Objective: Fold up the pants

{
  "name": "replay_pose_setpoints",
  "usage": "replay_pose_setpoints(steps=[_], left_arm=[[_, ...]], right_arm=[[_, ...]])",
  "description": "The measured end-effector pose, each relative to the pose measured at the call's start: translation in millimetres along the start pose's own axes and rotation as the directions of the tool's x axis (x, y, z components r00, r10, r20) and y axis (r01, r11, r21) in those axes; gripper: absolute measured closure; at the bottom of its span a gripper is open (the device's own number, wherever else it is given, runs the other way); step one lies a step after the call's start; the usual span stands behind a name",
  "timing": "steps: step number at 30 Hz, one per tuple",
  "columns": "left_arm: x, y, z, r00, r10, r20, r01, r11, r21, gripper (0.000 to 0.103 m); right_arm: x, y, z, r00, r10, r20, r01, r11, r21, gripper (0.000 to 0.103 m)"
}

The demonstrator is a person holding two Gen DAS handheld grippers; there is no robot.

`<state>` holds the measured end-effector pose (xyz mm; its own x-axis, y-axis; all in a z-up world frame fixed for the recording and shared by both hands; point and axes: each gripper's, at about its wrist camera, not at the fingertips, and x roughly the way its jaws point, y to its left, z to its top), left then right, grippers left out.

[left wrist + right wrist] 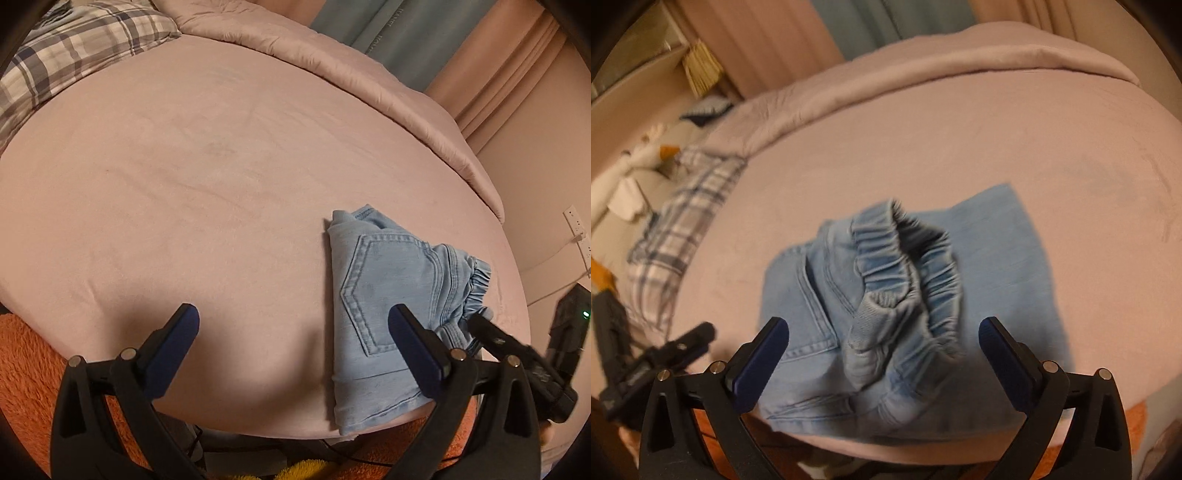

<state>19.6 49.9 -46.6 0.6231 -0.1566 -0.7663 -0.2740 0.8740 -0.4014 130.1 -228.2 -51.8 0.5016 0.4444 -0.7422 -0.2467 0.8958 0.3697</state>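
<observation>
Jaws of the left gripper (293,334) and right gripper (883,345) are both held spread, with nothing pinched. Folded pants (886,295) are seen lying near the bed's (184,184) front edge; a plaid pillow (74,55) is seen beyond.

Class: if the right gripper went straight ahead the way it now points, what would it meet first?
Most likely the bunched elastic waistband of the folded pants, which lies between the open right gripper jaws. Depth is unclear, so contact may come sooner or later.
</observation>
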Motion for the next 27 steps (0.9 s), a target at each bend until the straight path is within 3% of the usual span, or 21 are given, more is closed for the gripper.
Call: replay_pose_setpoints(steps=[6, 7, 8, 11, 14, 18, 21, 27], left_arm=[[9, 1, -2, 1.000, 0.004, -0.025, -0.004, 1.000, 0.016, 0.001], [10, 1, -3, 1.000, 0.000, -0.028, 0.001, 1.000, 0.016, 0.001], [10, 1, -3, 1.000, -0.003, -0.030, 0.004, 1.000, 0.017, 0.001], [10, -1, -3, 0.999, -0.009, -0.033, 0.009, 1.000, 0.019, 0.001], [11, -8, 2, 0.999, -0.025, -0.039, 0.027, 0.999, 0.033, 0.001], [10, -24, 10, 0.998, -0.064, -0.021, 0.066, 0.995, 0.071, 0.002], [20, -38, 15, 0.993, -0.109, -0.040, 0.112, 0.990, 0.087, 0.013], [60, -64, 19, 0.982, -0.143, -0.120, 0.159, 0.978, 0.135, 0.052]], right_arm=[[21, 3, 8, 1.000, -0.013, -0.006, 0.013, 1.000, -0.001, 0.002], [22, 2, 9, 1.000, -0.011, 0.000, 0.011, 1.000, 0.008, 0.009], [23, 1, 11, 1.000, -0.009, 0.013, 0.009, 1.000, 0.016, 0.024], [20, -3, 12, 1.000, -0.018, 0.018, 0.018, 0.999, 0.031, 0.055], [2, -6, 11, 0.998, 0.050, 0.042, -0.052, 0.998, 0.027, 0.064], [-33, -12, 15, 0.990, 0.046, 0.132, -0.049, 0.999, 0.021, 0.064], [-42, -25, 18, 0.988, 0.010, 0.155, -0.014, 1.000, 0.027, 0.064], [-5, -51, 13, 0.996, -0.059, 0.067, 0.053, 0.995, 0.082, 0.064]])
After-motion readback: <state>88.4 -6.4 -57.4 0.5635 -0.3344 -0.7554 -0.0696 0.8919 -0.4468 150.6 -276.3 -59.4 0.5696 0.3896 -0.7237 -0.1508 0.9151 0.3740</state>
